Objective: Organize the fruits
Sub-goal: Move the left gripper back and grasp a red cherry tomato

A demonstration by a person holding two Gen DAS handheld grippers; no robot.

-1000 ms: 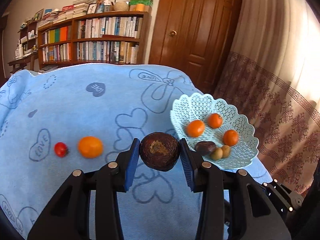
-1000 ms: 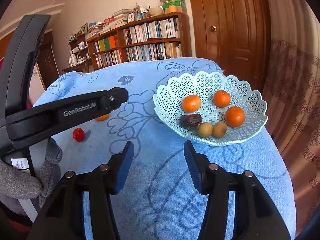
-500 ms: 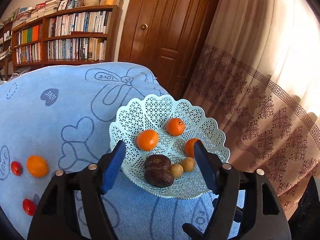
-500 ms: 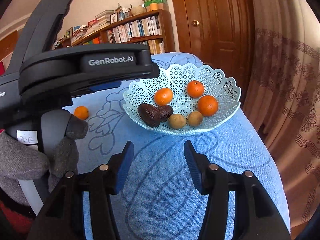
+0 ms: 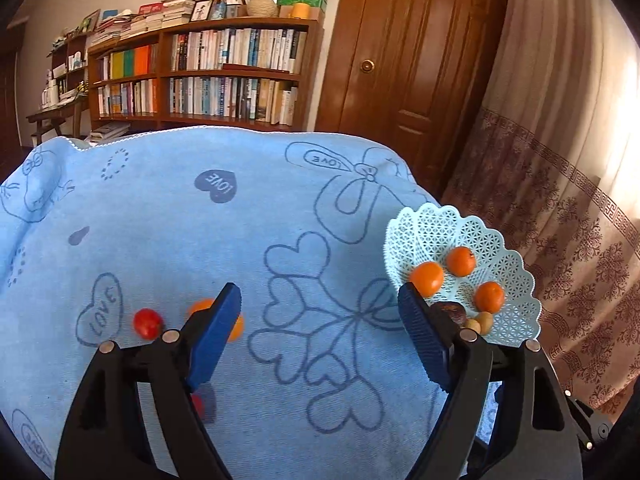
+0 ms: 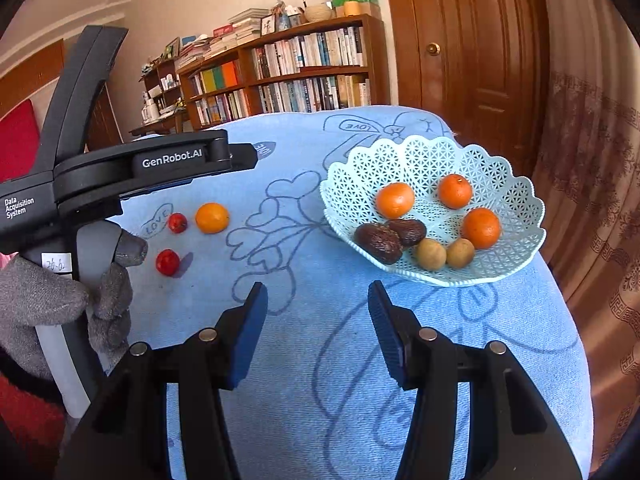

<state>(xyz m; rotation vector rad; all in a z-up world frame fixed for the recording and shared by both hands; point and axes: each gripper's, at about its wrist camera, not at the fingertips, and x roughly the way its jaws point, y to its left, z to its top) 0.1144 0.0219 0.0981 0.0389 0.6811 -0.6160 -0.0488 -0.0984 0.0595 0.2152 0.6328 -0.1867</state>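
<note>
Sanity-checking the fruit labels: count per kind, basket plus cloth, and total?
Oranges: 4, three in the basket, one on the cloth
Dark brown wrinkled fruits: 2
Small tan round fruits: 2
Small red fruits: 2, on the cloth
Total: 10

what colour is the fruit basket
Pale mint-blue lattice basket, clearest in the right wrist view.

Basket (image 6: 500, 184): pale perforated plastic, lattice-pattern, scalloped rim. Tablecloth (image 6: 320, 360): blue woven cloth, matt, printed outlines. Oranges (image 6: 395, 199): dimpled, slightly glossy skin. Dark fruits (image 6: 378, 242), at 7 o'clock in the basket: wrinkled, dull. Gripper pads (image 6: 390, 332): ribbed blue; bodies matt black plastic. Glove (image 6: 44, 304): grey knit.
</note>
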